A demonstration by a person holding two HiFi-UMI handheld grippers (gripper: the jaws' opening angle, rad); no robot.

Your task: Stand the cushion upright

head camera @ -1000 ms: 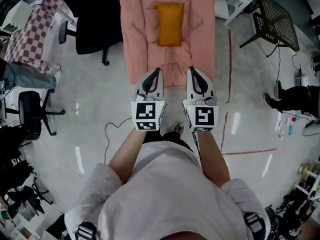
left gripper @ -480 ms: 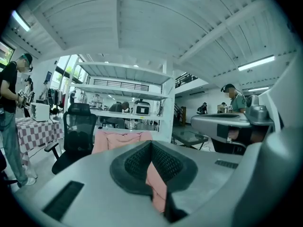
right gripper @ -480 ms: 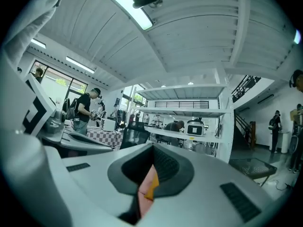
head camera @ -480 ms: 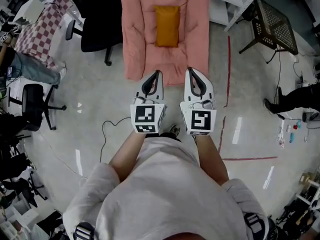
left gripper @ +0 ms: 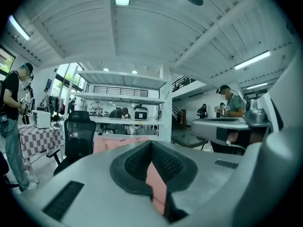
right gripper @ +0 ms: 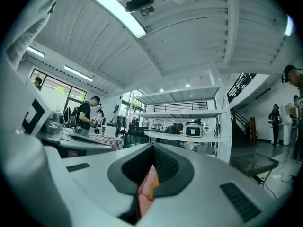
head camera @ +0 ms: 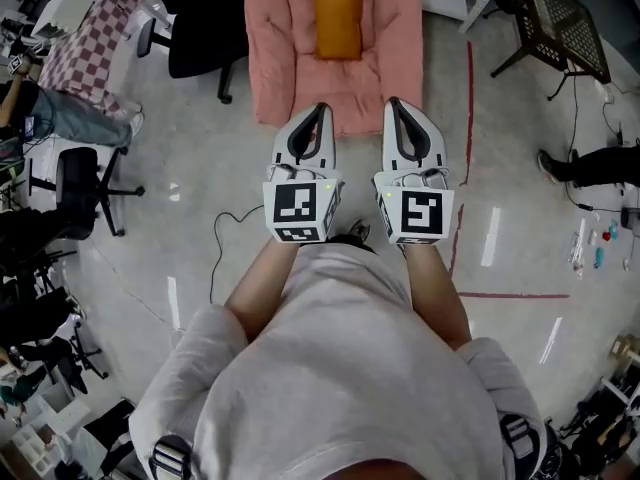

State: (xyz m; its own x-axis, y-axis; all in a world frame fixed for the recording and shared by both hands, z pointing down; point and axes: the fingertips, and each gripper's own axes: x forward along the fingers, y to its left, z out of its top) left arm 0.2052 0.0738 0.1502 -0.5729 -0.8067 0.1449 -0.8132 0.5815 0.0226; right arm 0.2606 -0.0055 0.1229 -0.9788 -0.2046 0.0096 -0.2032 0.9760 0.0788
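item: cushion, orange, rectangular. it rests on a pink padded seat, about midway across the seat's width. its broad face is turned to the head view. whether it lies flat on the seat or leans back against the padding cannot be told from this angle.

item: left gripper. jaws pressed together with nothing between them, pointing out across the floor toward the seat. the cushion is almost straight ahead of these tips, well apart from them and beyond the seat's near edge.

item: right gripper. jaws likewise together and empty, held parallel to the left gripper and just beside it. the cushion is ahead and off to the left of these tips, also well apart. an orange sliver against pink shows through the slit of these jaws.

relation: the cushion's long axis runs away from the tips, in line with the way both pairs of jaws point, and its near short edge faces them. the left gripper is slightly nearer. the scene would fit hands nearing the cushion or hands drawing away from it.
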